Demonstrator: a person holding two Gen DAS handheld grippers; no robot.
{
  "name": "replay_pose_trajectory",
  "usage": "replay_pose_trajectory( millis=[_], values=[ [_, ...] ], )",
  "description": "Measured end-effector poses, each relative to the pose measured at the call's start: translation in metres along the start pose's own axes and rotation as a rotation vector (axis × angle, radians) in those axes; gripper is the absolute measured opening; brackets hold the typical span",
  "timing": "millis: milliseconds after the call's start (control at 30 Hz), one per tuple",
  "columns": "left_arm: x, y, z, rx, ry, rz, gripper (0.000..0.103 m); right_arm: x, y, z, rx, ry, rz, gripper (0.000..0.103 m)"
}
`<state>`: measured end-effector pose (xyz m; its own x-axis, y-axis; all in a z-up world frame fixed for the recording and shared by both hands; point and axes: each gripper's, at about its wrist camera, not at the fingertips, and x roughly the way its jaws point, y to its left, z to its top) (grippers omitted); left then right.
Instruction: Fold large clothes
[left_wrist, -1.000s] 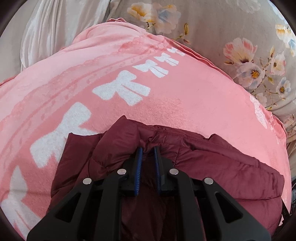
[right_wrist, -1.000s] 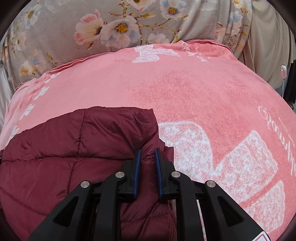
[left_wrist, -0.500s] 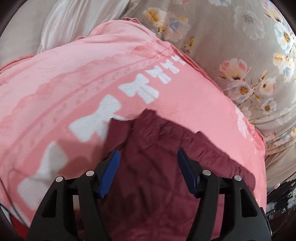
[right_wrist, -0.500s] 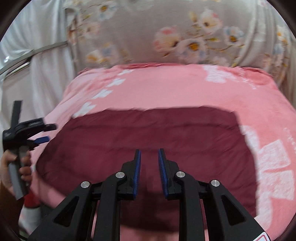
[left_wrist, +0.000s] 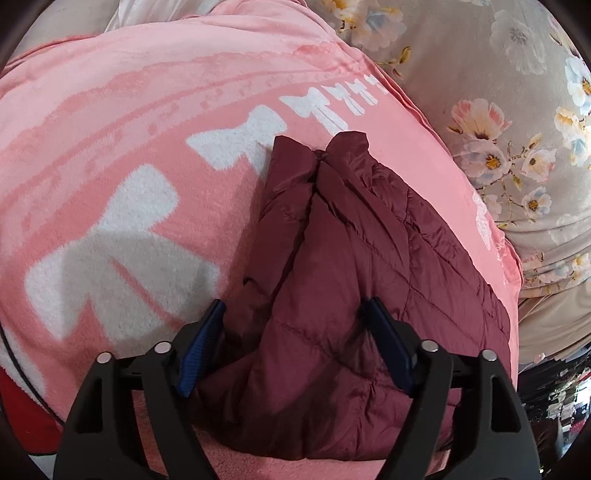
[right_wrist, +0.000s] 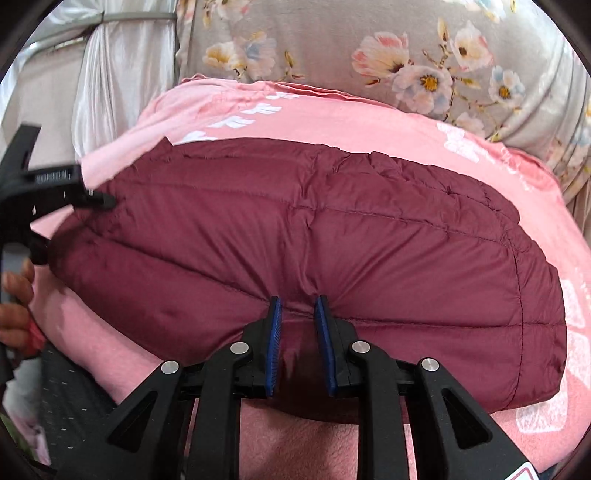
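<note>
A dark red quilted puffer jacket (left_wrist: 354, 280) lies folded on a pink blanket (left_wrist: 110, 122) with white bows. In the left wrist view my left gripper (left_wrist: 295, 314) is open, its blue-padded jaws wide apart on either side of the jacket's near end. In the right wrist view the jacket (right_wrist: 332, 229) stretches across the blanket (right_wrist: 369, 122). My right gripper (right_wrist: 298, 306) is narrowly closed, pinching a fold of the jacket's near edge. The left gripper (right_wrist: 55, 192) also shows at the far left there, beside the jacket's left end, held by a hand.
A grey floral sheet (left_wrist: 498, 92) covers the bed behind the blanket; it also shows in the right wrist view (right_wrist: 369, 44). A white curtain (right_wrist: 118, 81) hangs at the back left. A dark perforated surface (right_wrist: 70, 402) sits at the lower left.
My left gripper opened and let go of the jacket, then drew back. My right gripper pulled back along the jacket to its near edge and stays pinched on it.
</note>
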<state>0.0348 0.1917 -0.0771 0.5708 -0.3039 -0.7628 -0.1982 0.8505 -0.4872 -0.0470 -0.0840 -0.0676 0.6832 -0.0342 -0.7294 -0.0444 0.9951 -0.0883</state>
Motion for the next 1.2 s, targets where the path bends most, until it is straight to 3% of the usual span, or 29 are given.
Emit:
replay_pose_trajectory(
  millis=[100,200,500,567,767,933,1100,1200],
  values=[
    [0.006,-0.009,-0.001,0.028,-0.006,0.014,0.086,0.002,0.006,-0.001,-0.041,-0.020,-0.044,0.021],
    [0.008,-0.013,0.000,0.043,-0.007,0.030,0.083,-0.010,0.008,-0.001,-0.031,-0.050,-0.057,0.020],
    [-0.009,-0.027,-0.002,0.041,0.023,-0.059,0.022,-0.023,0.016,-0.013,-0.067,-0.059,-0.052,0.018],
    [-0.018,-0.038,-0.002,0.065,0.004,-0.073,0.017,-0.019,0.017,-0.015,-0.085,-0.052,-0.057,0.018],
    [-0.054,-0.079,0.000,0.134,-0.049,-0.162,0.013,-0.011,0.025,-0.021,-0.140,-0.073,-0.082,0.021],
    [-0.076,-0.141,-0.009,0.265,-0.077,-0.239,0.012,-0.020,0.023,-0.025,-0.148,-0.114,-0.071,0.020],
    [-0.080,-0.219,-0.026,0.422,-0.061,-0.334,0.012,-0.067,-0.010,-0.033,-0.070,-0.171,0.015,0.015],
    [-0.068,-0.263,-0.039,0.496,-0.035,-0.366,0.011,-0.085,-0.039,-0.042,-0.006,-0.166,0.015,0.015]
  ],
)
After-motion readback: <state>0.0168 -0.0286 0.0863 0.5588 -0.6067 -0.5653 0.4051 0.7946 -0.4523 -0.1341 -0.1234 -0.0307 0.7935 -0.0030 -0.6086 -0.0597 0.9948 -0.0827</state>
